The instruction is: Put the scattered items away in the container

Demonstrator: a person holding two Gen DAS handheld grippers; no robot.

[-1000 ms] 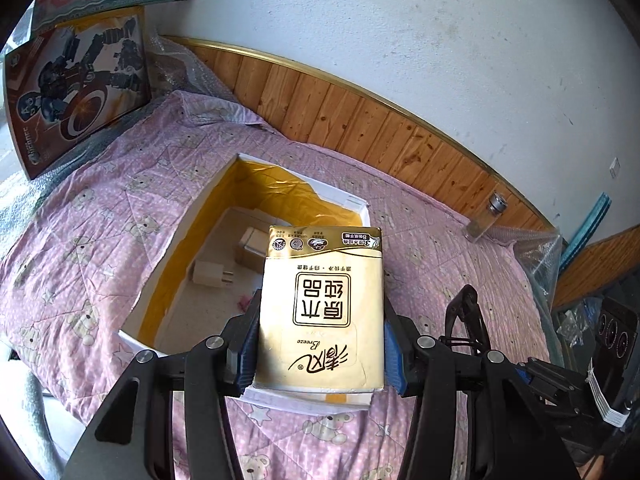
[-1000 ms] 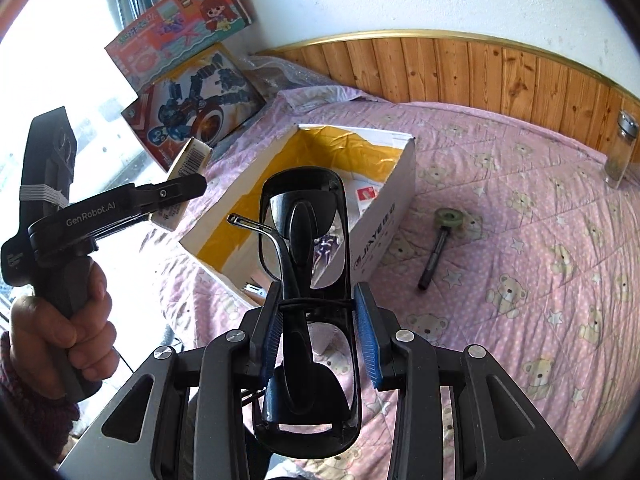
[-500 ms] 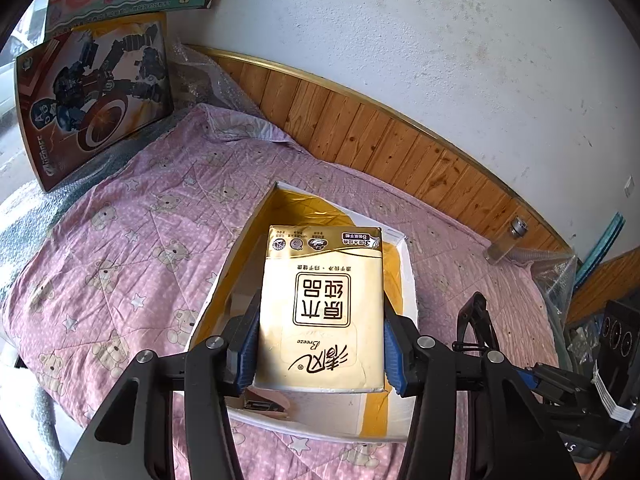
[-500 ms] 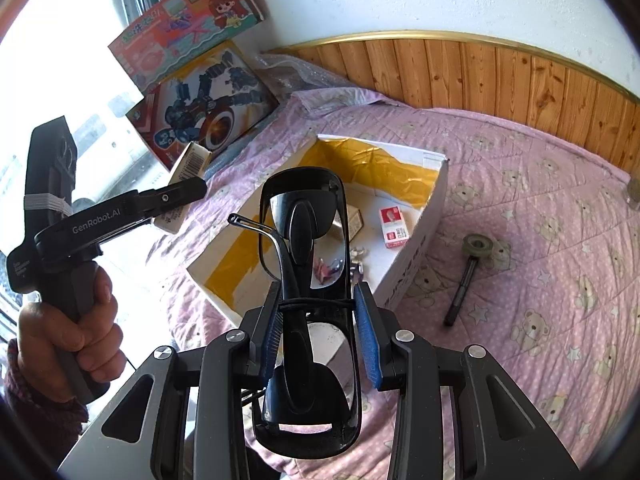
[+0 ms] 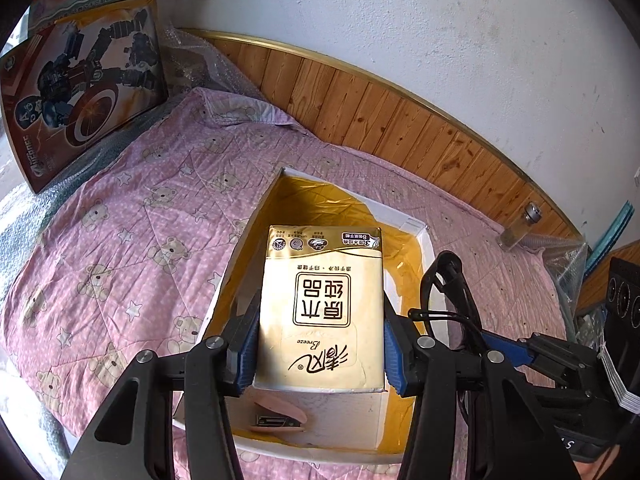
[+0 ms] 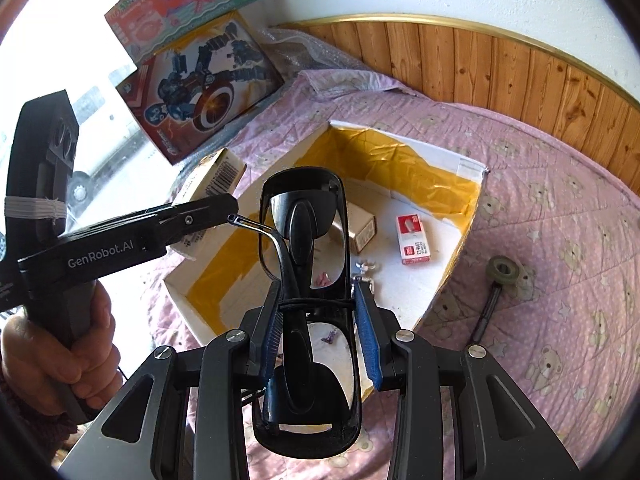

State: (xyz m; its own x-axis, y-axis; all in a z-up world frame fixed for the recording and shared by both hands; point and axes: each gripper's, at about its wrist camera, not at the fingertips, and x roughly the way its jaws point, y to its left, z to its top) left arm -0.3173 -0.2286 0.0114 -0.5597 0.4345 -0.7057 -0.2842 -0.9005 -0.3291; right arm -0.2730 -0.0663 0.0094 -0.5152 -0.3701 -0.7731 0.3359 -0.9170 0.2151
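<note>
Gold tissue pack clamped in the left hand-held gripper hangs over the box, right hand-held gripper pinching sunglasses at its six o'clock rim; simultaneous releases could collide.

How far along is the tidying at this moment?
Partly done. Already in the white, yellow-lined cardboard box: a red-and-white small carton, a tan carton, a pink stapler. In hand: the left tongs grip a gold tissue pack above the box; the right tongs grip black glasses. Left on the quilt: a black-handled tool.
</note>
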